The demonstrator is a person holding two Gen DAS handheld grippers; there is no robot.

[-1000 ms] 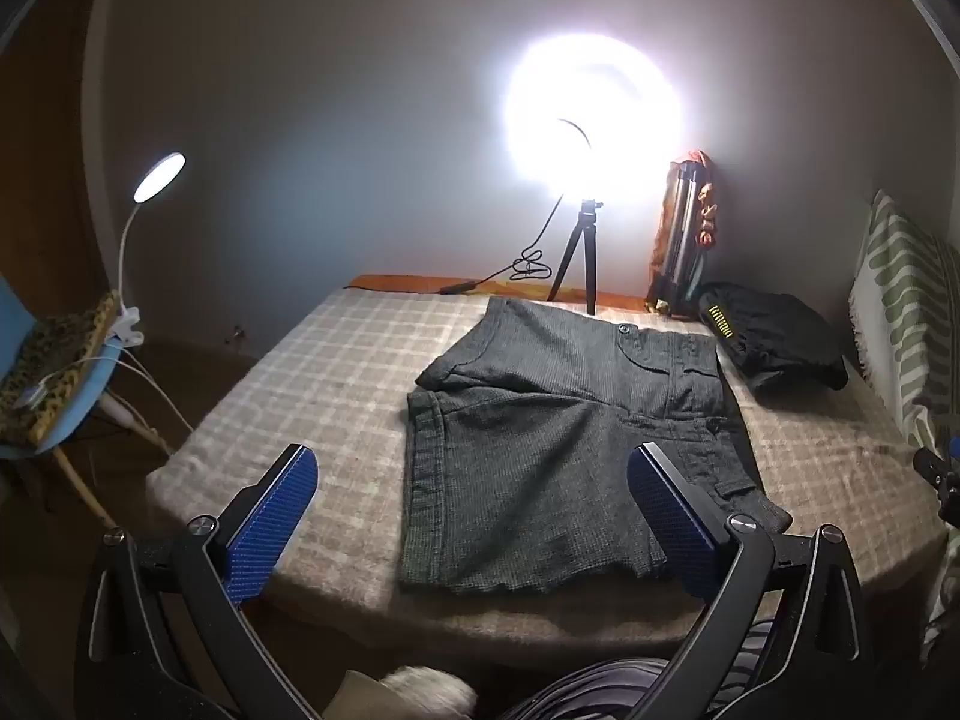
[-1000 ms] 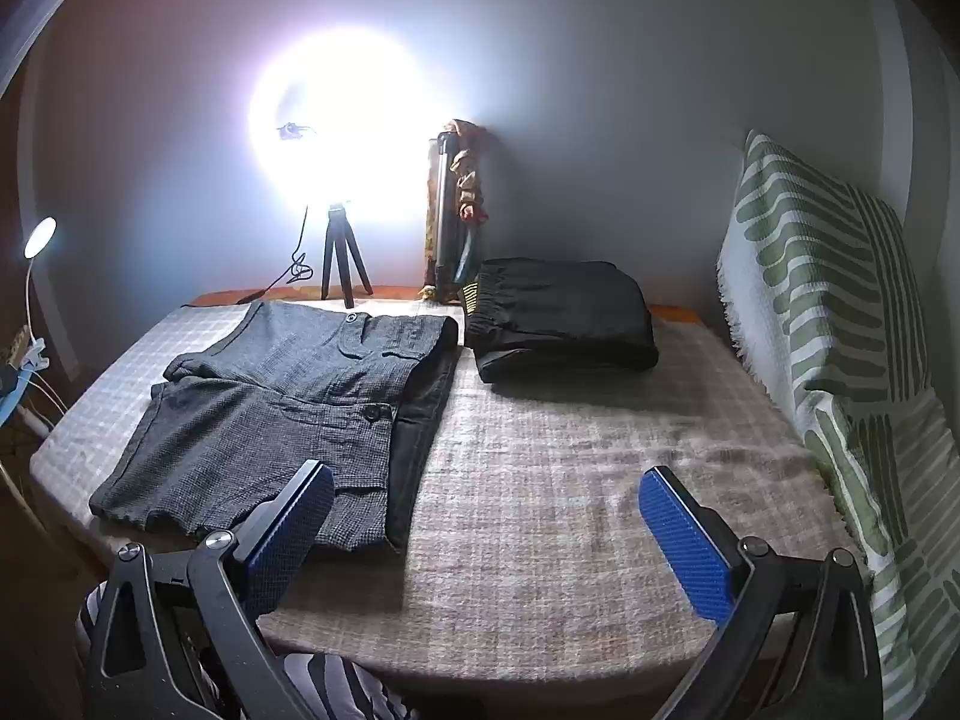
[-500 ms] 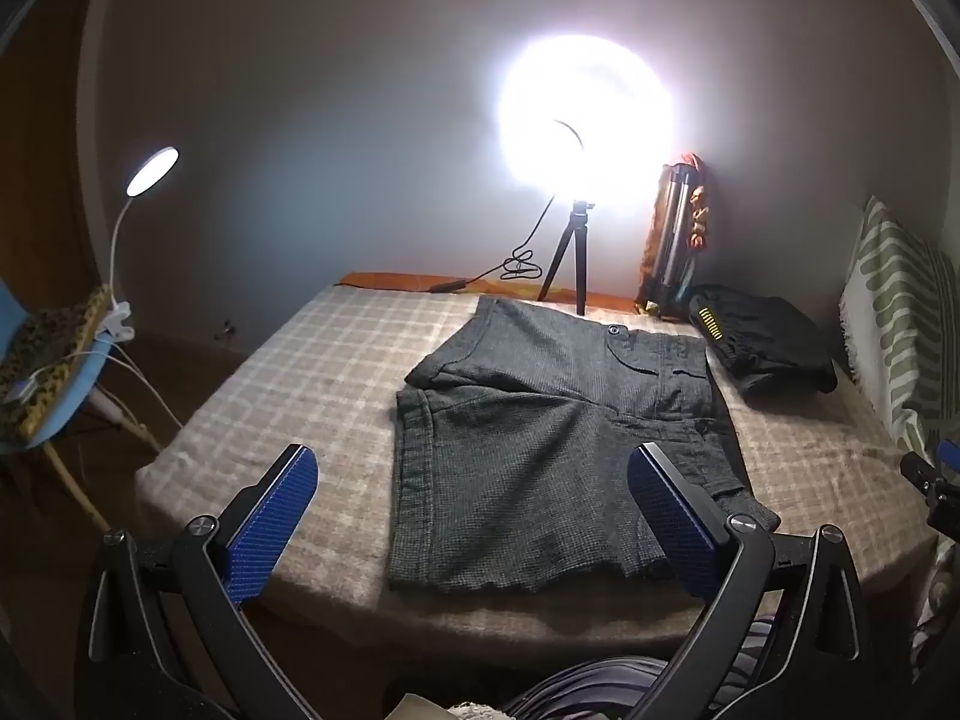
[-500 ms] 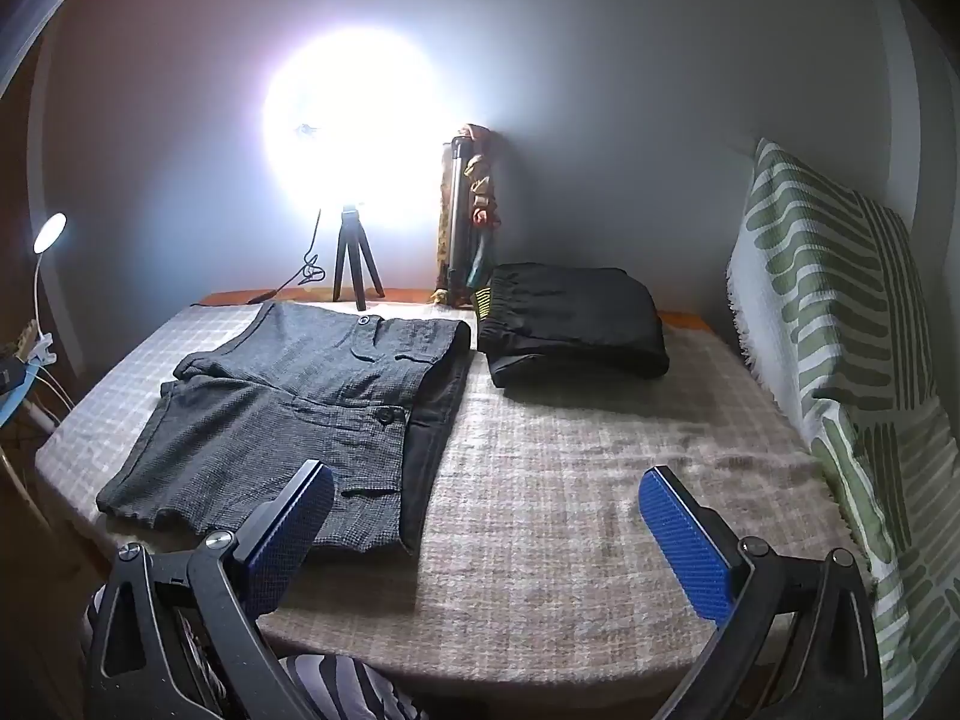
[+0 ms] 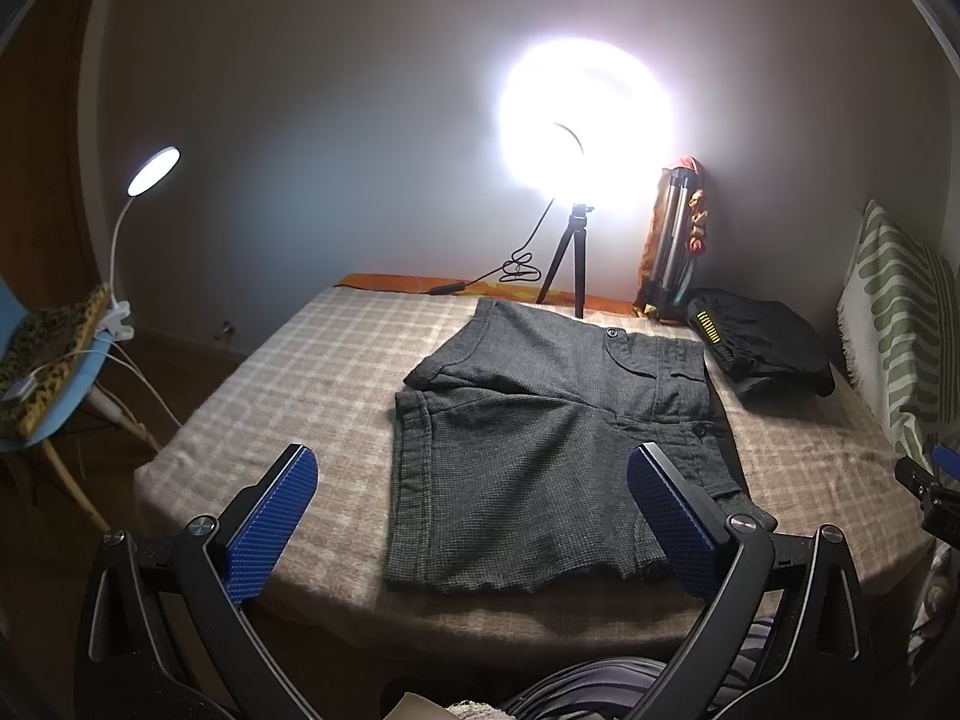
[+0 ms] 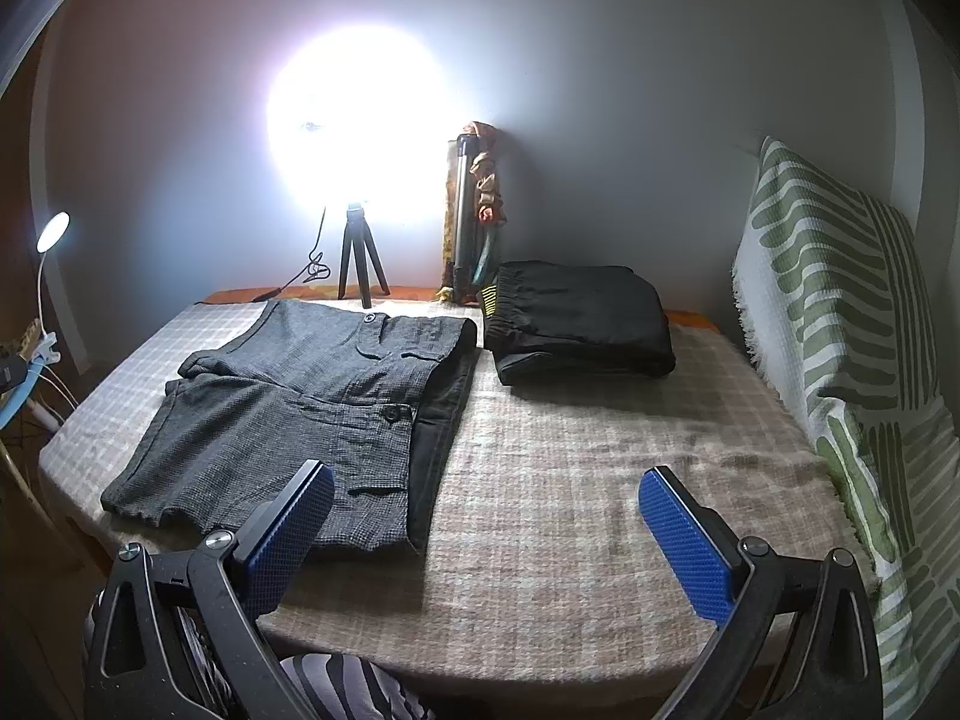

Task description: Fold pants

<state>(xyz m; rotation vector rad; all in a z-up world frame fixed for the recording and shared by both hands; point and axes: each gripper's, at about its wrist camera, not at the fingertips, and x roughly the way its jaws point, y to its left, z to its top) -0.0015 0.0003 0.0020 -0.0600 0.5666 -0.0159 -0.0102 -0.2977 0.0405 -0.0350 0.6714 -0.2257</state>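
Note:
Grey checked shorts [image 5: 552, 444] lie flat on the plaid bed cover [image 5: 312, 372], waistband to the right, leg hems to the left. They also show in the right wrist view [image 6: 300, 408], left of centre. My left gripper [image 5: 474, 522] is open and empty, held above the near edge of the shorts. My right gripper [image 6: 486, 534] is open and empty above bare cover, to the right of the shorts' waistband.
A folded black garment [image 6: 582, 318] lies at the back right of the bed. A ring light on a tripod [image 5: 570, 276] stands at the back edge. A green patterned cushion [image 6: 840, 312] lines the right side. A blue chair with a clip lamp [image 5: 66, 348] stands left.
Both grippers have shifted slightly, so the shorts sit a little lower and more central in the left view. Both stay open. The shorts have not moved.

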